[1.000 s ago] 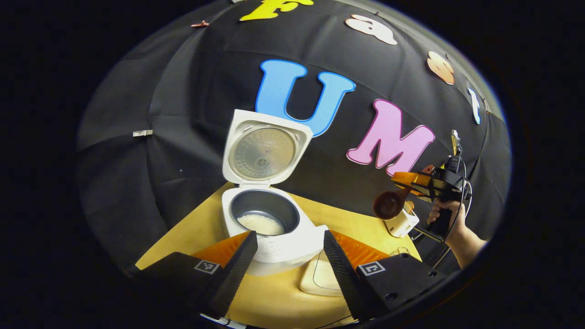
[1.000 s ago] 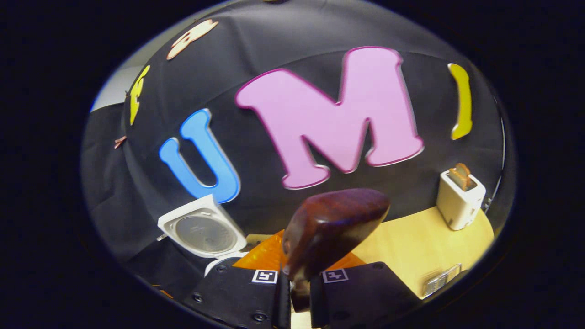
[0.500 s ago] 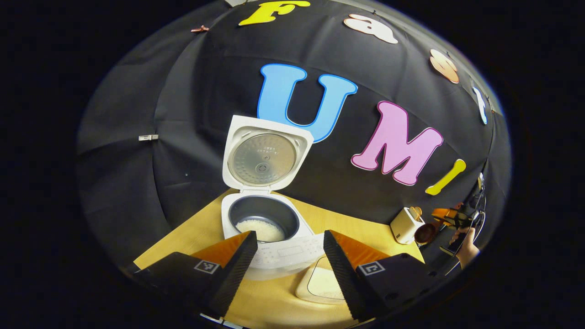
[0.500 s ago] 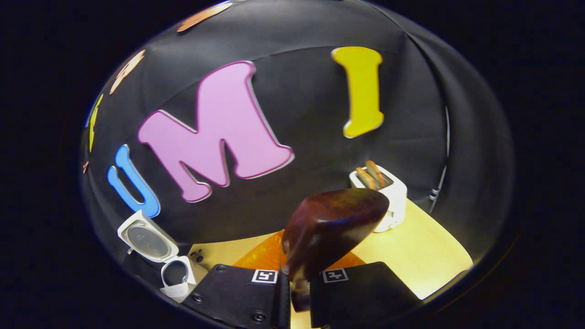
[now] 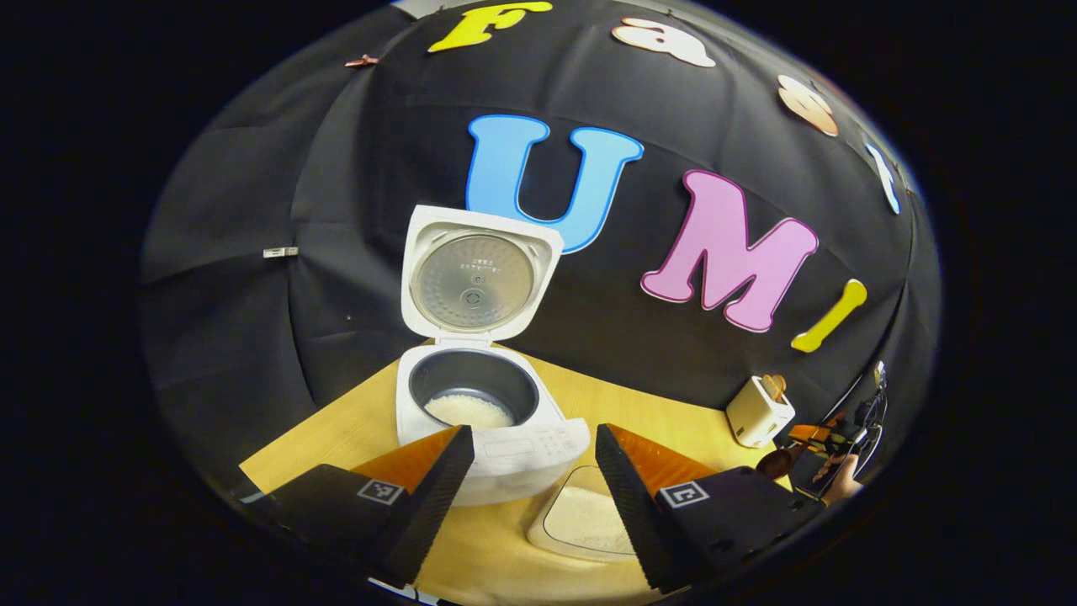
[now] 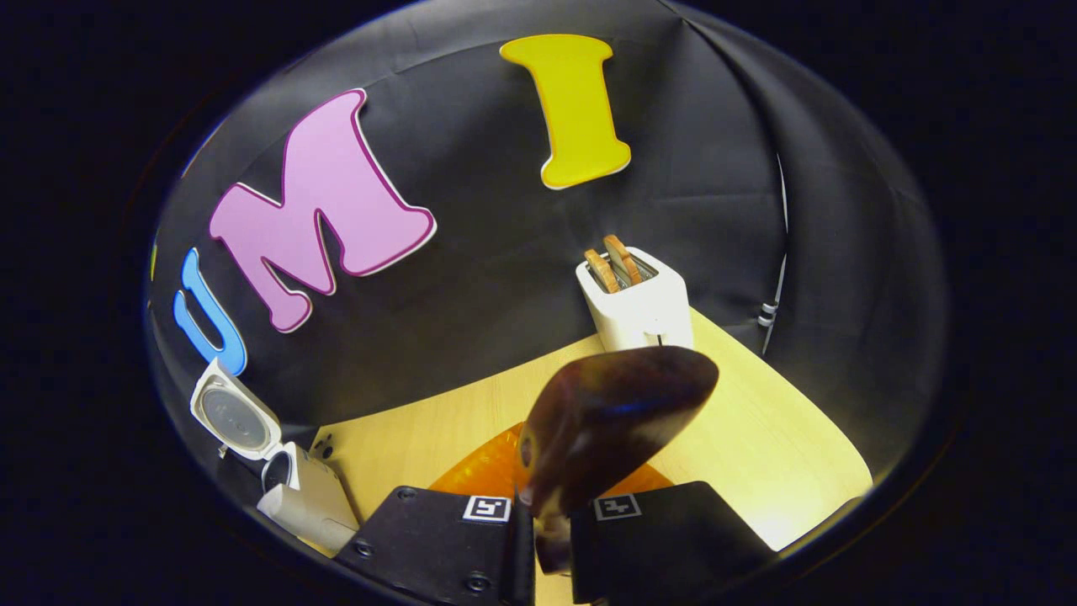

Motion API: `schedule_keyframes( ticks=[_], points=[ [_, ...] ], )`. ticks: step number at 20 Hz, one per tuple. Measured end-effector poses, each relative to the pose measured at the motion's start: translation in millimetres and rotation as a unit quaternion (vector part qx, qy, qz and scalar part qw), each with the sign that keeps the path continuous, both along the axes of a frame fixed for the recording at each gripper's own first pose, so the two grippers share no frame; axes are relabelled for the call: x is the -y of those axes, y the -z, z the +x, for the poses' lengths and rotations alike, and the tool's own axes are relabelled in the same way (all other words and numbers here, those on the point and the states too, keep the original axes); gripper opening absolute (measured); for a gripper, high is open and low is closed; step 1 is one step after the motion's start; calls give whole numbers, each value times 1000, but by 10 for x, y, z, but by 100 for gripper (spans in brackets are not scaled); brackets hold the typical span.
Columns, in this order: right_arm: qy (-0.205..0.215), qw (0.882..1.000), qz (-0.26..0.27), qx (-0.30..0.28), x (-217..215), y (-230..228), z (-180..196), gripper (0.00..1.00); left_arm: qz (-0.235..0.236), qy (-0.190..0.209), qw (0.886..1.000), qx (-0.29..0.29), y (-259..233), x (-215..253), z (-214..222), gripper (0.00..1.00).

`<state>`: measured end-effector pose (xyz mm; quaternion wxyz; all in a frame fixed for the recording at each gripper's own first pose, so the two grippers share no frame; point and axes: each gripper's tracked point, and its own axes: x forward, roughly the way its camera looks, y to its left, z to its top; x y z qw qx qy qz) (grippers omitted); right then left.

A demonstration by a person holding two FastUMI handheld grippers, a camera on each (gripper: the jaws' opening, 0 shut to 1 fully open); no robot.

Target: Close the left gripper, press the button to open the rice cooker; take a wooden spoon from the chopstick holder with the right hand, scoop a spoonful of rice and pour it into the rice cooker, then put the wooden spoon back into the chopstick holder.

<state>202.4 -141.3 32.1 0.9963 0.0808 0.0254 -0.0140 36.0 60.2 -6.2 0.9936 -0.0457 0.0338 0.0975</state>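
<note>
1. Step in hand: returning the wooden spoon (image 6: 618,412); your right gripper (image 6: 545,526) has its jaws clamped on the handle, bowl ahead of them.
2. Rice cooker (image 5: 484,404), lid up, rice inside, lies beyond your left gripper (image 5: 532,480), whose jaws stand apart.
3. Next: locate the chopstick holder; lower the spoon handle-first.

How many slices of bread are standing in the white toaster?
2. Both slices stand side by side in the top slots of the toaster, at the table's far edge, by the wall.
</note>
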Motion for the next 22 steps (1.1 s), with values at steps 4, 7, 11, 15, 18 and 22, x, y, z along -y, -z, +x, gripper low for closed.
schedule_keyframes(
  ticks=[4, 7, 11, 15, 18, 22],
  points=[
    [2, 1000, 3, -19, 64, 218, 86, 21, 3, 0, 1000, -6, 40, 106, -51, 94],
    [13, 999, -22, -31, 122, 390, 161, 21, 4, -4, 1000, -16, 112, 118, -73, 94],
    [15, 998, -27, -50, 122, 585, 240, 21, 17, -5, 1000, -18, 98, 169, -121, 94],
    [22, 997, -25, -71, 120, 788, 299, 21, 12, -20, 999, -22, 110, 137, -169, 94],
    [21, 997, -20, -71, 104, 796, 289, 11, 7, -29, 999, -19, 93, 100, -215, 94],
    [14, 997, -23, -77, 99, 791, 230, 32, -6, -39, 999, -13, 48, 59, -224, 94]
  ],
)
